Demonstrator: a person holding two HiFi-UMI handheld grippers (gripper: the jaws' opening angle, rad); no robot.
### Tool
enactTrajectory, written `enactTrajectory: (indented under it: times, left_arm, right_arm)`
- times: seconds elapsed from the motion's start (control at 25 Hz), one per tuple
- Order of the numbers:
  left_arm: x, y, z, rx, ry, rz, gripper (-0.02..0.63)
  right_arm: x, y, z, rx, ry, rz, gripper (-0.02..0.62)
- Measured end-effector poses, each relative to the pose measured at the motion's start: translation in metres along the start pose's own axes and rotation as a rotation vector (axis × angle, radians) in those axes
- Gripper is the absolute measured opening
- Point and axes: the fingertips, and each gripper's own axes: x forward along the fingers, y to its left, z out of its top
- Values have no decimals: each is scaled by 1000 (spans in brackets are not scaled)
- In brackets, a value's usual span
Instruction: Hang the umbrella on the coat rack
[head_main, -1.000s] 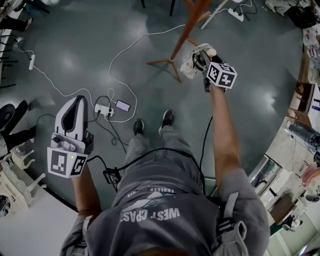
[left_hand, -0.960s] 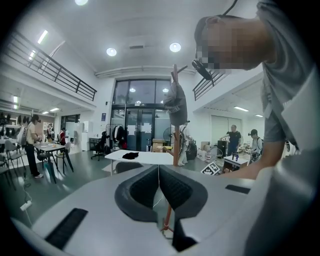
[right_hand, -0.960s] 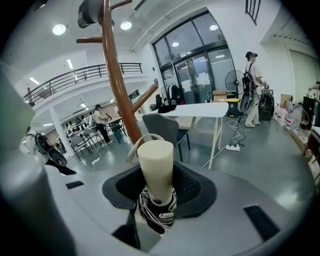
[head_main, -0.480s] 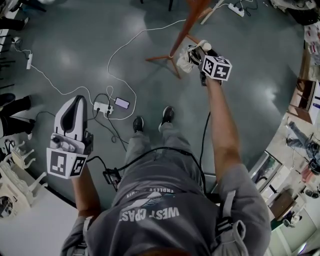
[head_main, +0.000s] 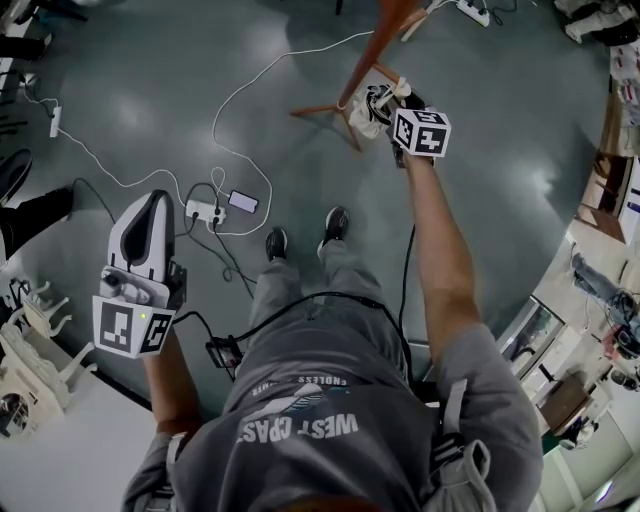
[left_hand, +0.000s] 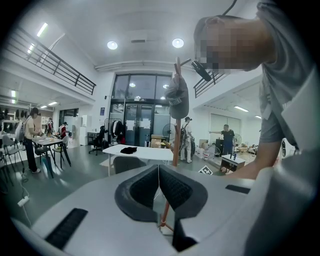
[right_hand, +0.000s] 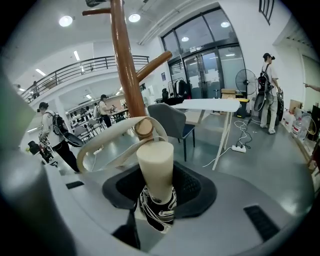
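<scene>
A folded umbrella (right_hand: 156, 176) with a cream handle and a patterned black-and-white canopy stands between the jaws of my right gripper (right_hand: 159, 187), which is shut on it. Its cream wrist strap (right_hand: 107, 145) loops up beside the brown wooden coat rack (right_hand: 126, 70), whose peg slants up to the right. In the head view the right gripper (head_main: 402, 105) holds the umbrella (head_main: 372, 108) close to the coat rack (head_main: 372, 58). My left gripper (head_main: 150, 225) hangs low at the left, shut with nothing in it; in its own view the left gripper (left_hand: 159, 186) faces the coat rack (left_hand: 176, 122), which carries a grey cap (left_hand: 177, 97).
A white cable (head_main: 250, 95), a power strip (head_main: 205, 213) and a phone (head_main: 243, 203) lie on the grey floor in front of the person's shoes. White tables (left_hand: 140, 151), a chair (right_hand: 172, 122) and several people stand about the hall.
My right gripper has carried the umbrella further forward and left, nearer the coat rack's pole. The left gripper has stayed where it was.
</scene>
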Motion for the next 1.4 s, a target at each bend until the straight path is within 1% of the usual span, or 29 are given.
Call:
enactTrajectory:
  times: [0.4,0.48,0.6,0.72,0.84,1.0,1.24,1.4]
  left_arm:
    - [6,-2,-8,-10,19,-6,21]
    - [6,-2,-9,-12,22,-6,21]
    - [5,0,-12,-17,24,-4,21]
    - [4,1,-13,-20,23,-3,21]
    - [3,1,-12,-24,19,-3,21]
    - [3,-1,-11,-27,14,-7,21]
    - [2,2,-15,-30,17,-5,21]
    - [6,1,-15,-33,18,-8,21]
  right_arm:
    - [20,8,-21,-38,70,14,175]
    - [18,8,-22,-34,58,-10,175]
    - [9,6,-13,-26,11,-58,175]
    - [0,3,0,-42,-6,-78,175]
    - [-4,-1,6,-74,17,-106,175]
    - [-4,-8,1,-124,61,-147,175]
    - [-1,-19,-19,-136,134,-186,175]
    - [-8,-23,-20,-136,136,-196,175]
